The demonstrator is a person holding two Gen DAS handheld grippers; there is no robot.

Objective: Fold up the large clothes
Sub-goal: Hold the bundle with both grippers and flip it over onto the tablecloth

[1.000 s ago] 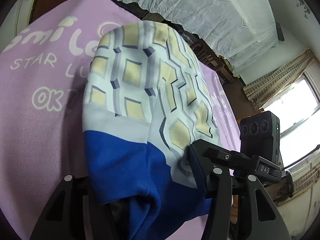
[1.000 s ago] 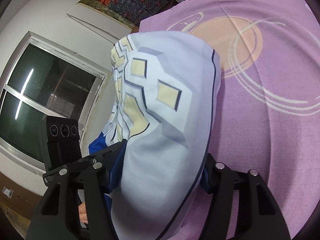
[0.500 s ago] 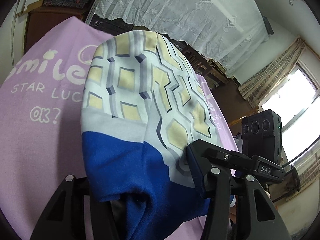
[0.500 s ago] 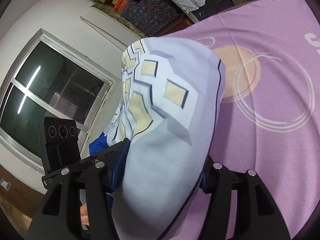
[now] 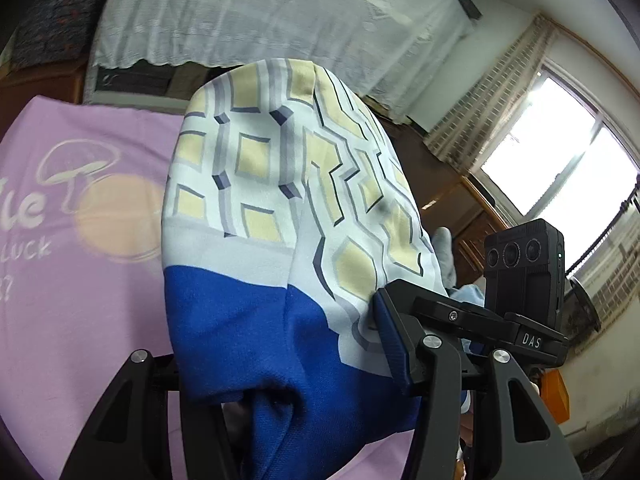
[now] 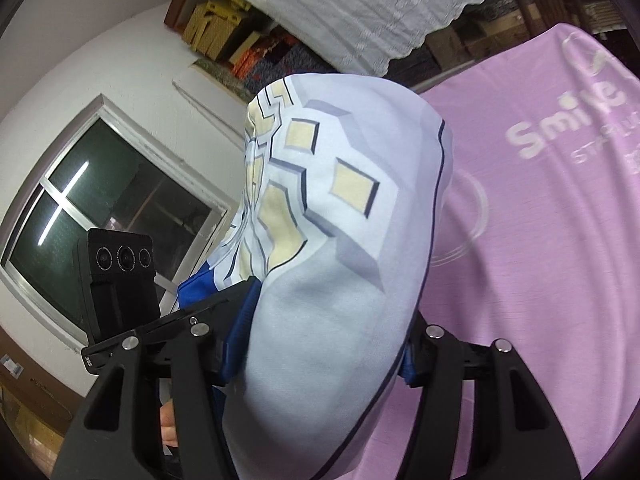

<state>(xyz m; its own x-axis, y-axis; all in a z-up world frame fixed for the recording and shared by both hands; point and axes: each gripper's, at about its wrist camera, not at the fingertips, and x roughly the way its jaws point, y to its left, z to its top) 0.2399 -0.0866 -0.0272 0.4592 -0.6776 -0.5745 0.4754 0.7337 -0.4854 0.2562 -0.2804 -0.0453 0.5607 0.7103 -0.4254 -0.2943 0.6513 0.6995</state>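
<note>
The left gripper (image 5: 280, 376) was clamped on the garment (image 5: 288, 208)'s blue hem, the right gripper (image 6: 320, 356) on its pale edge — likely to carry it taut. It ballooned toward 12 o'clock above the purple sheet (image 6: 540, 240).

Pale garment (image 5: 288, 184) with yellow geometric blocks and blue hem, bunched, draped upright above the purple sheet (image 5: 80, 300)

Both views tilted up since a second ago: the lace curtain (image 5: 260, 12) now fills the top, and the purple blanket (image 6: 540, 240) slid toward the frame edge.
</note>
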